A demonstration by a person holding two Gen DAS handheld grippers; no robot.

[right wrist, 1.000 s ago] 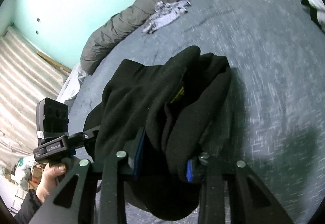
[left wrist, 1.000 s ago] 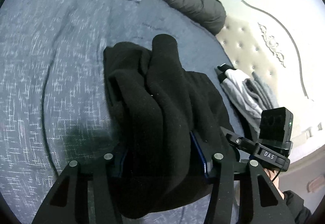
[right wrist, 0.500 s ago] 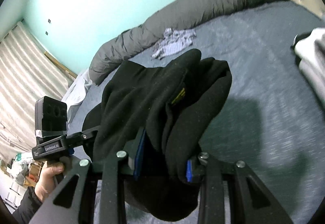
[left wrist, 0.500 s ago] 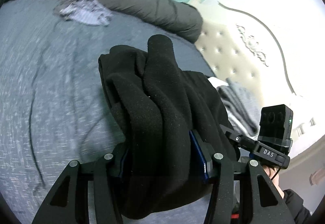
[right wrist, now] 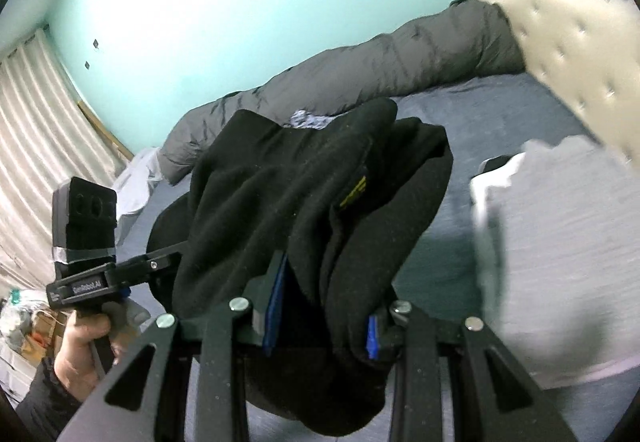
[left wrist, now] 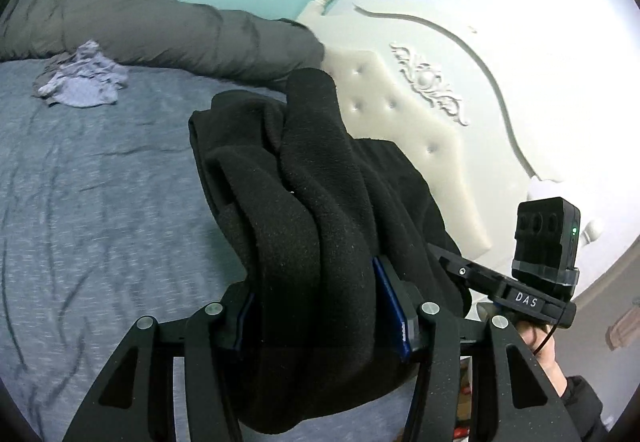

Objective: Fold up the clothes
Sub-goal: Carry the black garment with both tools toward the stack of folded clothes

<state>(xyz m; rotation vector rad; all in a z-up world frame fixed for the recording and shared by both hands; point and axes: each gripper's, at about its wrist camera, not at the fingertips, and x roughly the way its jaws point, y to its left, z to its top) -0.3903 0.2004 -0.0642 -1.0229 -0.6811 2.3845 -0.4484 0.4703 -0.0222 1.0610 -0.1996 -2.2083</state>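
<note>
Both grippers pinch the same bunched black fleece (left wrist: 320, 209), holding it up above the blue bedspread (left wrist: 100, 181). The left gripper (left wrist: 324, 306) clamps one thick fold, the right gripper (right wrist: 320, 318) another. A gray duvet (left wrist: 180, 33) lies along the far edge, with a crumpled pale garment (left wrist: 80, 81) beside it.

The fleece (left wrist: 320, 226), bunched at 6 o'clock, is matt black cloth with a fuzzy, pilled nap; a small yellow stitched mark shows on it in the right view. The sheet (left wrist: 100, 193) at 9 o'clock is heathered blue-grey knit, creased. The duvet (left wrist: 168, 33) at 11 o'clock is grey cloth with a slight sheen. The headboard (left wrist: 400, 113) at 2 o'clock is pale, buttoned and smooth. Gripper frames are matt black plastic with bright metal screws.
</note>
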